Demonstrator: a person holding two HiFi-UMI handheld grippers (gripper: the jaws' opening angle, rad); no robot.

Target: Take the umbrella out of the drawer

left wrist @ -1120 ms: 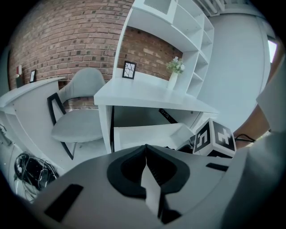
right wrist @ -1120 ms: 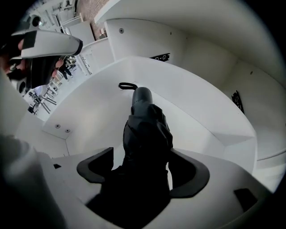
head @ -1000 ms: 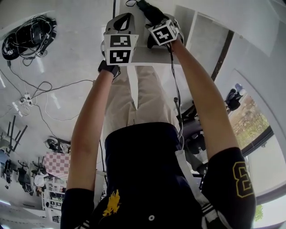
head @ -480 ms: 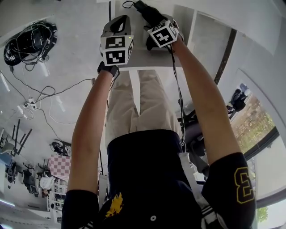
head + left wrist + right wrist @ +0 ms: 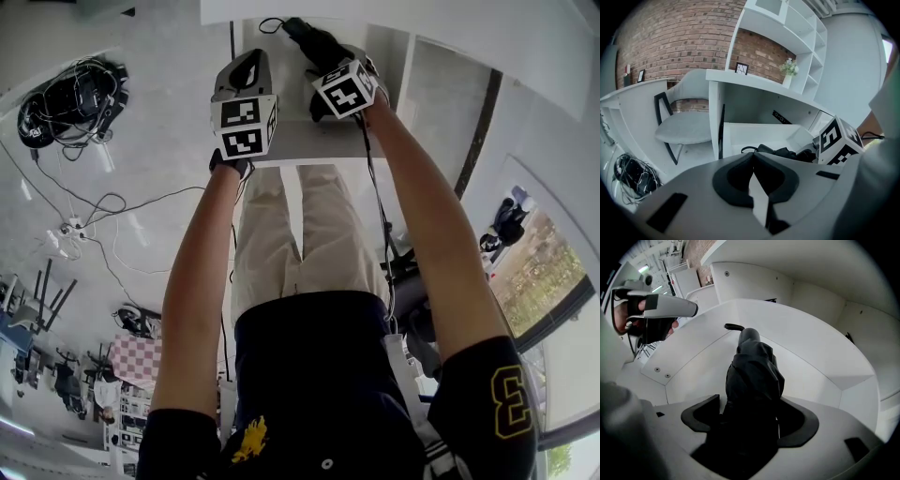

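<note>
Right gripper (image 5: 750, 417) pinching folded black fabric umbrella (image 5: 754, 364) (crumpled cloth, strap loop at far end), in smooth white drawer (image 5: 815, 357). Left gripper (image 5: 752, 161) alongside, pads pressed together, empty.

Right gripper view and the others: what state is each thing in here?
White drawer: pulled out, open.
Black folded umbrella: folded up, near end clamped, far end inside the drawer.
Right tongs: shut on the umbrella.
Left tongs: shut, nothing between them.
</note>
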